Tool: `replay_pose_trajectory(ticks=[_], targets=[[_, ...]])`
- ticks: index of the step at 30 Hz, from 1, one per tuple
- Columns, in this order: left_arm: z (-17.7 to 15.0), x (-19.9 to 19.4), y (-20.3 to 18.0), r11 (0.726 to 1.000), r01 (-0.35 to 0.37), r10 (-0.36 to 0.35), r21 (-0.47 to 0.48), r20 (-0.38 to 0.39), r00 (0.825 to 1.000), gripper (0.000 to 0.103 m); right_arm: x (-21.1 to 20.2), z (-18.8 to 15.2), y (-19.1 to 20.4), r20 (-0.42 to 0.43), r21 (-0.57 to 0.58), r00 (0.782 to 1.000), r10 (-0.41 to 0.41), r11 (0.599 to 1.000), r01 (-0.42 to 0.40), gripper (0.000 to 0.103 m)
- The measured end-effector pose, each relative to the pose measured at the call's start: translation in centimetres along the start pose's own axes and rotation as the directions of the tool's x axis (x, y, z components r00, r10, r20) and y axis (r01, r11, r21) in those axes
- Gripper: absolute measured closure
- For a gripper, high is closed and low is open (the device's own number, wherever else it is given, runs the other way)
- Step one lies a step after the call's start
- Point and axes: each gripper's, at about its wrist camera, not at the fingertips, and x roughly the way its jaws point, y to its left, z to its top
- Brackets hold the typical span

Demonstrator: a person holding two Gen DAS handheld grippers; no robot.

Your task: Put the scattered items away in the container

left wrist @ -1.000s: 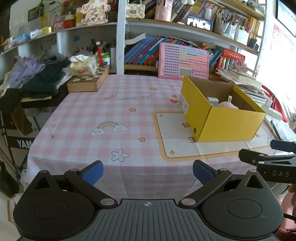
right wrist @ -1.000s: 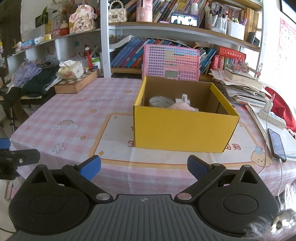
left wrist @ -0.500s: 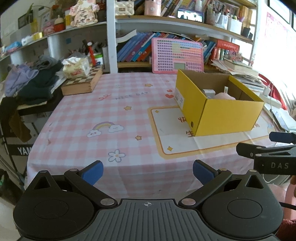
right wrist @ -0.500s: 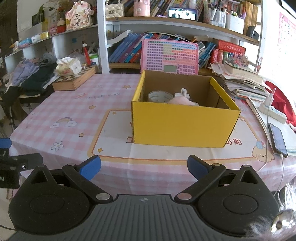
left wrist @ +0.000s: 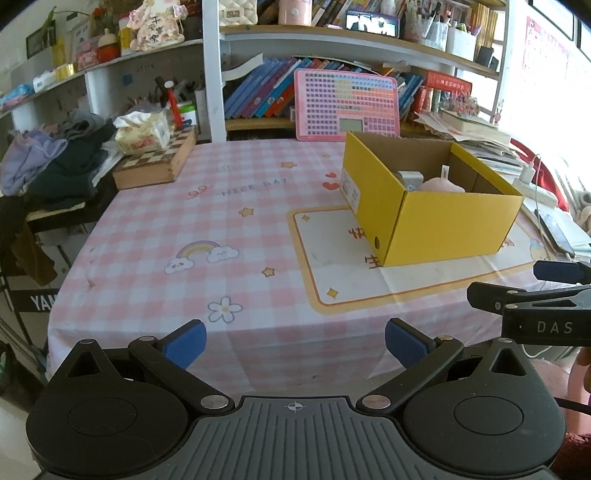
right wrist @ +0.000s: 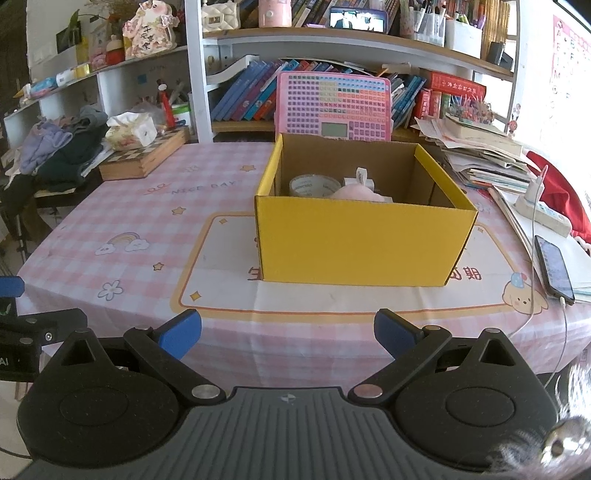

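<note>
The surface [right wrist: 122, 206] looks bare of loose items around the box [right wrist: 354, 247], which sits mid-surface holding tape [right wrist: 314, 184] and a pink thing [right wrist: 354, 192]. The risk is a phone [right wrist: 554, 267] at the right edge, which a careless sweep could knock off. Left hand-held gripper [left wrist: 295, 341] and right hand-held gripper [right wrist: 288, 332] are both spread and empty. Since earlier, both have drawn back slightly and risen.

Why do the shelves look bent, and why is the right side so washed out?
Left wrist view: the fisheye lens bows the bookshelf, and window light blows out the right edge, while the yellow box stays sharp. Right wrist view: the same curving and glare, plus a blurred fuzzy shape in the bottom right corner.
</note>
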Motion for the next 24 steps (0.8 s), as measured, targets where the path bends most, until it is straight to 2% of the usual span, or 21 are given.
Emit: replay_pose_trajectory(ticks=[24], targets=[[-0.1,0.7,0.8,0.999,0.007,-0.008,-0.049,-0.017,1.000,0.000,1.0,0.1,0.2,-0.028,0.000,1.000,0.003,1.000,-0.003,0.002]])
